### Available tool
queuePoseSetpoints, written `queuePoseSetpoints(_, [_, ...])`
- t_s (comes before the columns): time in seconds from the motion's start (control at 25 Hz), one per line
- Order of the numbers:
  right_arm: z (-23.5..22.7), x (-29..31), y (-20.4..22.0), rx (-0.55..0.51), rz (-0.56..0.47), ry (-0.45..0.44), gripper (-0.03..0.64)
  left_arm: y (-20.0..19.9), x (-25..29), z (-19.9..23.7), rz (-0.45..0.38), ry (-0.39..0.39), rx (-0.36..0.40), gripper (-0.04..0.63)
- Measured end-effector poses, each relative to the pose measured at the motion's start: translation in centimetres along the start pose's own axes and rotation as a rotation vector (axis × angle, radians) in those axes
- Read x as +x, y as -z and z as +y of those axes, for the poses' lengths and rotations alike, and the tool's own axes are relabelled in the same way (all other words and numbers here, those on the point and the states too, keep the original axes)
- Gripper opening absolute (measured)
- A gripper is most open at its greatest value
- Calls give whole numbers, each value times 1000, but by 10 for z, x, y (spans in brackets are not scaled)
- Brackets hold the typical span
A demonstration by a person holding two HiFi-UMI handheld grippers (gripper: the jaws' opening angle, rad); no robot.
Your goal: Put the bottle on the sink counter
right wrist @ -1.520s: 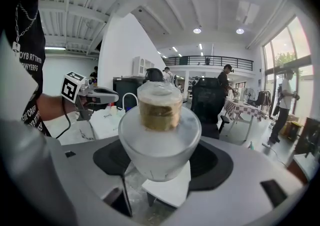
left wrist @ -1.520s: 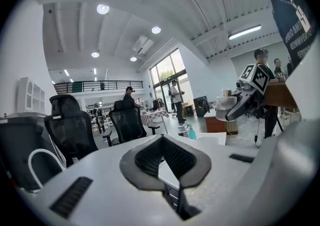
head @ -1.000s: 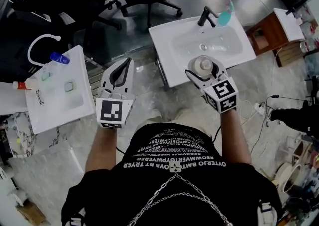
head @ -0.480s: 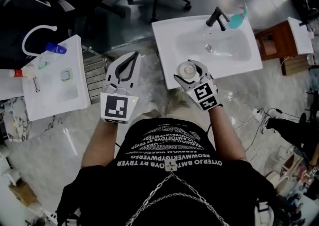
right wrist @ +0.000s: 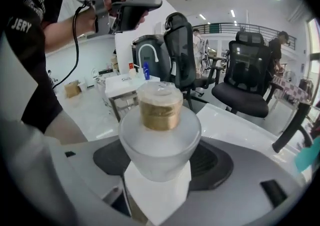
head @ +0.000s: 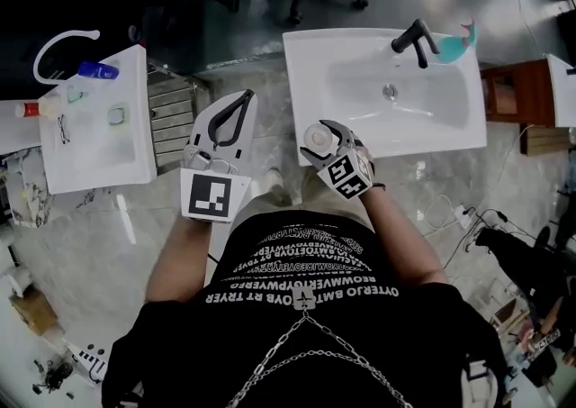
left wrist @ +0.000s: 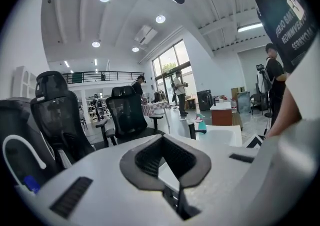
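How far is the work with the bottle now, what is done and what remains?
Done: the bottle is picked up, the right claw shut on it. In hand: it hangs near the front edge of the sink counter. Left: set it down and release. The left claw is shut, empty.
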State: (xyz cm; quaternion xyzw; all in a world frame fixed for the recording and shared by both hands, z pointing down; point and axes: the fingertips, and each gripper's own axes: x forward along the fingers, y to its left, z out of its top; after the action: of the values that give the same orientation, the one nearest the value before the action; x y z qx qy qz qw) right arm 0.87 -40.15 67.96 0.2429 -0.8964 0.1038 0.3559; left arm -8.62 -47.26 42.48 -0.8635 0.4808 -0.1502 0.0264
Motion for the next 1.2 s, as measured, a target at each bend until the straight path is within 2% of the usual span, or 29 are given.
queuePoseSetpoints(0.16, [3, 28, 28, -30, 40, -28, 327, 18, 9, -6, 39, 13, 3, 6])
queuePoseSetpoints(0.32, [5, 44, 50, -14, 58, -35, 327, 29, 9, -7, 60, 18, 14, 6])
queuePoseSetpoints(0.64, [2, 51, 58, -12, 22, -21, 328, 43, 4, -11, 100, 17, 10, 6])
queuePoseSetpoints(0.92, [5, 53, 62, -28, -9, 3, 334, 36, -1, -12, 86, 17, 19, 6])
queuePoseSetpoints(1.04, [9, 45, 56, -13, -36, -12, 360, 26, -5, -11, 65, 15, 28, 5])
queuePoseSetpoints(1.2, [15, 20, 53, 0, -7, -29, 365, 15, -14, -7, 44, 1, 20, 6])
